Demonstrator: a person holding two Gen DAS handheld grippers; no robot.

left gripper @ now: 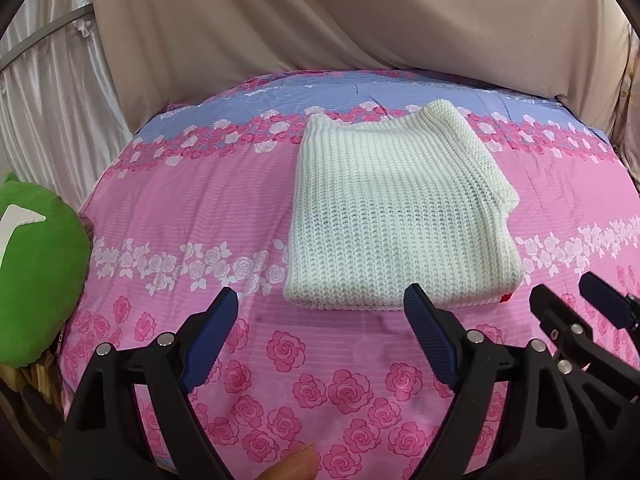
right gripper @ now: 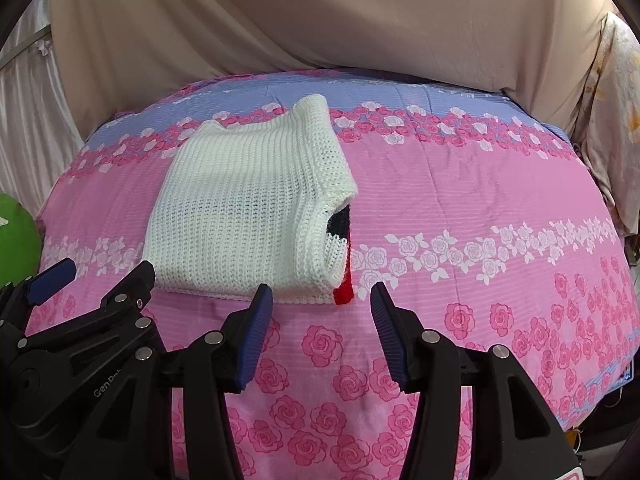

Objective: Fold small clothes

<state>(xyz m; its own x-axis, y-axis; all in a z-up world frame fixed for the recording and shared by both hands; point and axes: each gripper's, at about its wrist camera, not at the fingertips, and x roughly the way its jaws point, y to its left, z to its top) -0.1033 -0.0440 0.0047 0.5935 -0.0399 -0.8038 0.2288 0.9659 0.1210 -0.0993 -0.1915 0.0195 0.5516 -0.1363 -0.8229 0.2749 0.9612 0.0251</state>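
A white knitted sweater lies folded flat on the pink rose-print bed cover; it also shows in the right wrist view, with a black and red knit patch peeking out at its right edge. My left gripper is open and empty, just in front of the sweater's near edge. My right gripper is open and empty, in front of the sweater's near right corner. Each gripper appears at the edge of the other's view, the right one and the left one.
A green plush cushion sits at the bed's left edge. A beige sheet hangs behind the bed, with white curtains on the left. A floral pillow stands at the right. The bed cover stretches right of the sweater.
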